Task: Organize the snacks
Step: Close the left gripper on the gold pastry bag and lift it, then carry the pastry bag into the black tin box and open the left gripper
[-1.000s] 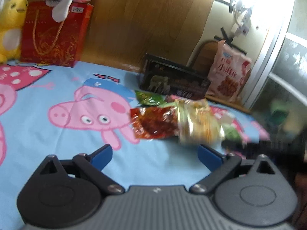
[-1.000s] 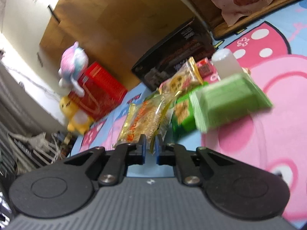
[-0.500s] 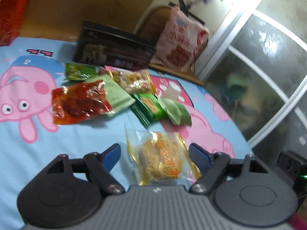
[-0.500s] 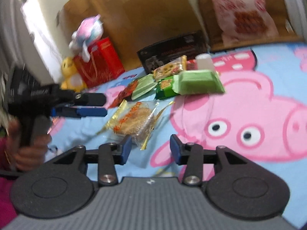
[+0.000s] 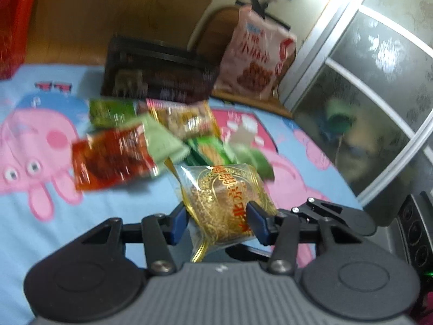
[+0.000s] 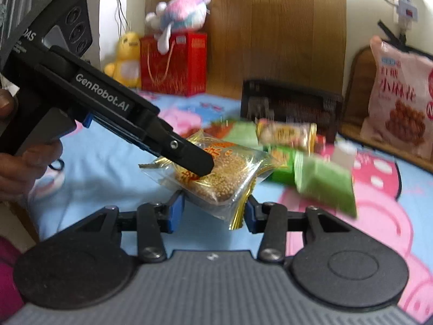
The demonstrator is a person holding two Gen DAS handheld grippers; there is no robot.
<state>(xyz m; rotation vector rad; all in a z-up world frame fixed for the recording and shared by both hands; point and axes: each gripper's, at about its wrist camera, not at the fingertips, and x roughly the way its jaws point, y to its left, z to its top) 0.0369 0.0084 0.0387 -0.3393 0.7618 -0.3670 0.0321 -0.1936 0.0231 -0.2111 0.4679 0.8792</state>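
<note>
A clear gold-trimmed packet with a sesame cake [image 5: 230, 205] is gripped between the blue pads of my left gripper [image 5: 216, 220] and held above the blue cartoon-pig sheet [image 5: 81, 216]. In the right wrist view the same packet [image 6: 216, 173] hangs under the left gripper's fingers [image 6: 189, 157], and its lower edge sits between the open jaws of my right gripper [image 6: 212, 214]. Behind lie a red packet [image 5: 113, 159], green packets [image 5: 162, 140] [image 6: 322, 178] and a yellow-trimmed packet [image 5: 186, 119].
A black box [image 5: 157, 81] stands behind the snack pile. A large pink snack bag [image 5: 254, 62] leans at the back right near a glass door [image 5: 379, 94]. A red gift bag [image 6: 173, 62] with plush toys [image 6: 178, 16] stands at the back left.
My left gripper has closed on the sesame cake packet and lifted it off the sheet. My right gripper, which let go of the packet earlier, now has its open jaws around the packet's lower edge.
</note>
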